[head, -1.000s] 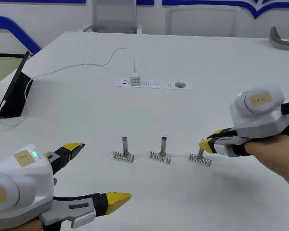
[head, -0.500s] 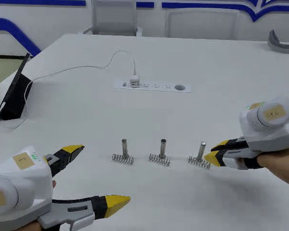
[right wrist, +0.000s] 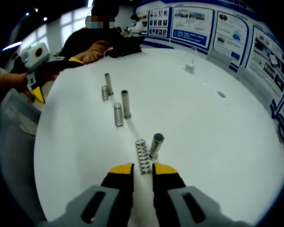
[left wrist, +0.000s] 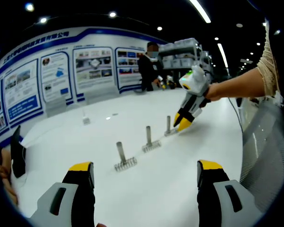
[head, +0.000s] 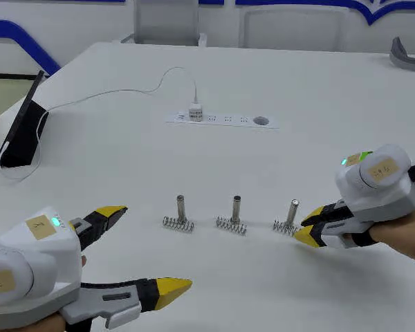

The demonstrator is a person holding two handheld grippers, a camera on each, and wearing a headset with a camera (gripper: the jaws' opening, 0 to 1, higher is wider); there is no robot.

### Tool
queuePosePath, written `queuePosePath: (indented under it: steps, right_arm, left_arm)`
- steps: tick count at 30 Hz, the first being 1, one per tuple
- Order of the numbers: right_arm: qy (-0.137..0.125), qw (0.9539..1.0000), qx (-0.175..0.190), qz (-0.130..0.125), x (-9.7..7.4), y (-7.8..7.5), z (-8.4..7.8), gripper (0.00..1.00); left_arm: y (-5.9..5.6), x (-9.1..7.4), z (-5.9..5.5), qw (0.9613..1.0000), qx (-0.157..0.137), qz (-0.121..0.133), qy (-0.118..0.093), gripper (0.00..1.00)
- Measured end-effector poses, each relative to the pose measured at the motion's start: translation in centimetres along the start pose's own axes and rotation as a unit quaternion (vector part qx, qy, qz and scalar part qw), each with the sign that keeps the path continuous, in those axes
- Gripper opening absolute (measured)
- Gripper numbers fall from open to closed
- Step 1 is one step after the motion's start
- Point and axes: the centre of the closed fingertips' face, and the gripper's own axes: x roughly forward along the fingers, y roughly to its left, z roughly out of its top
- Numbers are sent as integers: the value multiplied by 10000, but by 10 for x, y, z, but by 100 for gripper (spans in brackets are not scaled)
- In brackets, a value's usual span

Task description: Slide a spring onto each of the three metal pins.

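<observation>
Three upright metal pins stand in a row on the white table: left pin (head: 181,205), middle pin (head: 236,207), right pin (head: 292,209). In front of each pin lies a spring: left spring (head: 178,223), middle spring (head: 231,225), right spring (head: 285,227). My right gripper (head: 310,225) is low at the right spring's outer end. In the right gripper view its yellow tips (right wrist: 143,168) stand slightly apart, astride the end of that spring (right wrist: 142,156), beside the pin (right wrist: 156,144). My left gripper (head: 145,249) hovers wide open at the lower left, holding nothing (left wrist: 145,166).
A white power strip (head: 220,120) with a plugged charger (head: 196,111) and its cable lies further back. A black tablet stand (head: 21,131) sits at the table's left edge. A grey curved object (head: 408,59) rests at the far right.
My right gripper has dropped from the right pin's top to the table at the spring's end, and its tips have parted a little. The left gripper has stayed put.
</observation>
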Motion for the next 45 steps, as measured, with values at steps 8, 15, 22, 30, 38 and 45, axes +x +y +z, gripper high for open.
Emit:
queuePosePath:
  steps: [8, 15, 22, 30, 38, 45]
  right_arm:
    - [238, 9992, -252, 195, 7, 0, -1, 16]
    - [377, 9982, -342, 316, 10, 1, -3, 15]
    - [510, 9972, -357, 411, 11, 2, -8, 13]
    - [570, 9964, -440, 450, 8, 7, -8, 12]
    - [605, 9942, -649, 608, -5, 23, -8, 12]
    - [587, 9907, -945, 786, -14, 43, -1, 12]
  left_arm:
    - [0, 1, -2, 10000, -9, -18, 18, 91]
    - [-3, 3, -3, 10000, 10, -67, 29, 90]
    - [-6, 4, -2, 9999, 10, -113, 22, 89]
    - [-11, 5, -2, 9998, 36, -185, 27, 89]
    - [-25, 15, -1, 9987, 228, -450, 73, 86]
    - [-36, 25, 2, 9964, 399, -739, 109, 79]
